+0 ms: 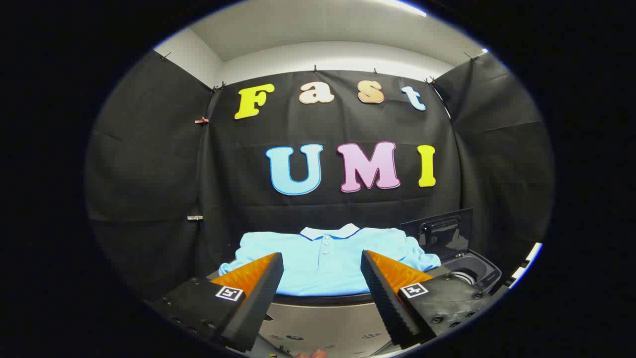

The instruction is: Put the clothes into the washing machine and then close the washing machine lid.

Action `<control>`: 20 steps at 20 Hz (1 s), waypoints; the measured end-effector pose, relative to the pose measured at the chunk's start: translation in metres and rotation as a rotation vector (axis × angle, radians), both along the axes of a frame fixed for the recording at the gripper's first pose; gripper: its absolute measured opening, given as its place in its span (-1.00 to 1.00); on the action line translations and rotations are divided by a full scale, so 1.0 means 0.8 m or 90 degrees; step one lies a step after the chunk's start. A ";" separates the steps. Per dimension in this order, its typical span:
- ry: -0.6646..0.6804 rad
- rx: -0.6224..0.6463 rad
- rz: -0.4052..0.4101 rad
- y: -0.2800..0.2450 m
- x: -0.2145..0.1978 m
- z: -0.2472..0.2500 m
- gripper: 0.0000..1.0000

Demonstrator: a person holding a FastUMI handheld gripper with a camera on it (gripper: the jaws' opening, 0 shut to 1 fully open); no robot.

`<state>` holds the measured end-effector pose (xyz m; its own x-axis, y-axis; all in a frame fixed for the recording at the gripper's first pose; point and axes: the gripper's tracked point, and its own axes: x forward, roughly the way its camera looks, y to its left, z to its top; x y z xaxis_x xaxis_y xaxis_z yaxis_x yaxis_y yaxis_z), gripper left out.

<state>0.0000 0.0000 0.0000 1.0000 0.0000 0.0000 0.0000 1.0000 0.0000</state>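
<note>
Tool (322, 268) held wide apart, grasping nothing; blue shirt (323, 263) lies just ahead. It should be pinched mid-fabric, then carried rightward to the open washing machine (469, 271).

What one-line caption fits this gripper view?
Open gripper hovers before a light blue polo shirt laid flat beside the washing machine, whose lid stands raised.

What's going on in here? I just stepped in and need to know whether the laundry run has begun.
Barely begun. A person holds the claw open, fingers spread and touching nothing. Ahead of them a light blue polo shirt lies flat on the tabletop, collar toward the wall. Beside the shirt's sleeve sits the small washing machine, its lid standing open. The shirt is not yet picked up.
</note>
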 end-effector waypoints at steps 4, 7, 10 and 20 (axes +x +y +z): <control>-0.002 0.008 -0.006 -0.002 0.002 0.003 0.97; -0.011 -0.008 -0.012 -0.004 0.004 0.005 0.97; -0.007 -0.010 -0.008 0.000 0.007 0.000 0.97; 0.001 -0.015 -0.007 0.008 0.010 -0.008 0.97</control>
<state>0.0076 0.0060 -0.0063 0.9999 -0.0113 -0.0011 0.0112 0.9996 -0.0244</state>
